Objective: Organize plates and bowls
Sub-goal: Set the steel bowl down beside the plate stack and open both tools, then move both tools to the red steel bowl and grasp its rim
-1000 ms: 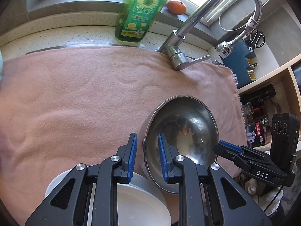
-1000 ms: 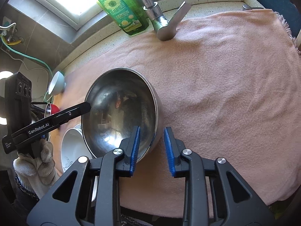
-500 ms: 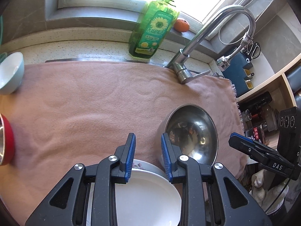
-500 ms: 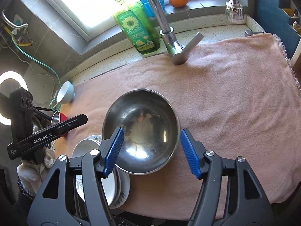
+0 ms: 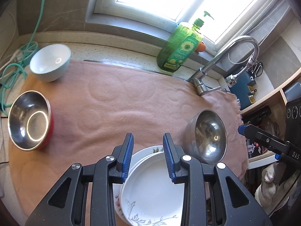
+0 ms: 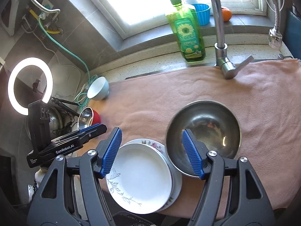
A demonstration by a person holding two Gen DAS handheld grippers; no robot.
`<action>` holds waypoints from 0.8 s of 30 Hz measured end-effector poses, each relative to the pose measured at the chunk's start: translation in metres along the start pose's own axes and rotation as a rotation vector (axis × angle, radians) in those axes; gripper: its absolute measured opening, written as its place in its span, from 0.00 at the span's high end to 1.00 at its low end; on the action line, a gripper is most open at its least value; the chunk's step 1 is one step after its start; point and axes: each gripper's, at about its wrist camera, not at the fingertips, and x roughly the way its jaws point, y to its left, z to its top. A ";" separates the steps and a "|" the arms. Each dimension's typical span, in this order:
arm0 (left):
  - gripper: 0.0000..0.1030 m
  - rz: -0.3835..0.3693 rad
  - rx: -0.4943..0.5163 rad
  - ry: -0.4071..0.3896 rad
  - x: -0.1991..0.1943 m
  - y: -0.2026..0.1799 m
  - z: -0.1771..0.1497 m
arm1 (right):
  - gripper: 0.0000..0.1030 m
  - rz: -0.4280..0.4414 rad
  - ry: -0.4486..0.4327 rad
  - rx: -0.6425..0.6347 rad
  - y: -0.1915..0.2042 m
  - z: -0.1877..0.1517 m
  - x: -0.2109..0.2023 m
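A stack of white plates [image 6: 140, 177] is seen at 6 o'clock on the pink towel [image 6: 254, 101], below the right gripper [image 6: 151, 153], whose fingers are spread wide and empty. The left gripper [image 5: 148, 157], fingers apart with nothing held, is poised above the same stack. The large steel bowl [image 6: 204, 131] lies touching it at 3 o'clock. Farther off at 10 o'clock, a red-sided steel bowl [image 5: 30, 120] and a pale blue bowl [image 5: 49, 62] are found.

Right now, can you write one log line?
left gripper: open | right gripper: open | steel bowl: on towel | plates: stacked
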 end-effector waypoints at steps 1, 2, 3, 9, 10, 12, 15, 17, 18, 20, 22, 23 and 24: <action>0.70 0.007 -0.012 -0.007 -0.005 0.008 -0.001 | 0.33 0.007 0.001 -0.009 0.008 0.001 0.003; 0.70 0.012 -0.024 -0.014 -0.009 0.015 -0.003 | 0.33 0.013 0.002 -0.019 0.015 0.001 0.007; 0.70 0.018 -0.036 -0.020 -0.014 0.025 -0.004 | 0.33 0.018 0.004 -0.028 0.022 0.002 0.011; 0.70 0.087 -0.107 -0.070 -0.045 0.078 -0.009 | 0.33 0.022 0.020 -0.090 0.065 0.005 0.040; 0.70 0.100 -0.120 -0.077 -0.048 0.088 -0.010 | 0.33 0.017 0.020 -0.107 0.072 0.005 0.045; 0.70 0.152 -0.134 -0.095 -0.055 0.104 -0.013 | 0.33 0.014 0.021 -0.136 0.086 0.004 0.055; 0.70 0.193 -0.167 -0.106 -0.062 0.130 -0.017 | 0.33 0.017 0.036 -0.165 0.105 0.005 0.074; 0.70 0.206 -0.196 -0.108 -0.064 0.147 -0.020 | 0.33 0.014 0.041 -0.186 0.118 0.005 0.088; 0.70 0.216 -0.208 -0.110 -0.065 0.154 -0.020 | 0.33 0.012 0.043 -0.197 0.125 0.006 0.094; 0.70 0.225 -0.238 -0.114 -0.066 0.168 -0.021 | 0.33 0.019 0.056 -0.211 0.137 0.006 0.109; 0.70 0.223 -0.258 -0.119 -0.066 0.180 -0.019 | 0.33 0.033 0.078 -0.217 0.149 0.007 0.126; 0.70 0.231 -0.261 -0.121 -0.065 0.184 -0.018 | 0.33 0.042 0.090 -0.216 0.153 0.006 0.135; 0.70 0.232 -0.267 -0.120 -0.063 0.188 -0.017 | 0.33 0.048 0.106 -0.211 0.158 0.007 0.144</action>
